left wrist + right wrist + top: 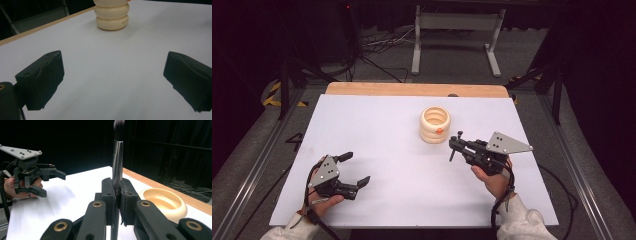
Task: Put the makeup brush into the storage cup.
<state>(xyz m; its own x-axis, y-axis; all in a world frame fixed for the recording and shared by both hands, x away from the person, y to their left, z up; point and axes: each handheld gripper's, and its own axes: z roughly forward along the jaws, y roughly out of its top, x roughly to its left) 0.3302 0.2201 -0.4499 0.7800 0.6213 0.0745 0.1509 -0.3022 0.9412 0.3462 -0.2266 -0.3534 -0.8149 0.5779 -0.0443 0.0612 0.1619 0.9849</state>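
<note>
Near edge, high view: left gripper (353, 170) at 7 o'clock of the white table (377, 135), jaws spread wide, nothing between them. In the left gripper view the 2 black pads (41, 80) stand far apart over bare table surface.

Right gripper (455, 146) at 4 o'clock, jaws clenched on a makeup brush (453, 150). Right gripper view: the brush (117, 162) stands upright between the closed pads, metal ferrule just above them, dark bristle tip at 12 o'clock, thin handle running down below the pads. The left gripper (52, 182) shows at 9 o'clock there, held in a hand (15, 187).

Farther out, about 1 o'clock from table centre: cream ribbed holder (435, 125), 3 stacked rings, open top, upright, a small orange spot on its side. It sits just beside the right gripper's tip, not touching it as far as I can tell. Inside looks hollow in the right gripper view (163, 202); contents can't be made out. Left gripper view has it (111, 15) at 12 o'clock, well apart.

Beyond: wooden table edge (412, 89).
</note>
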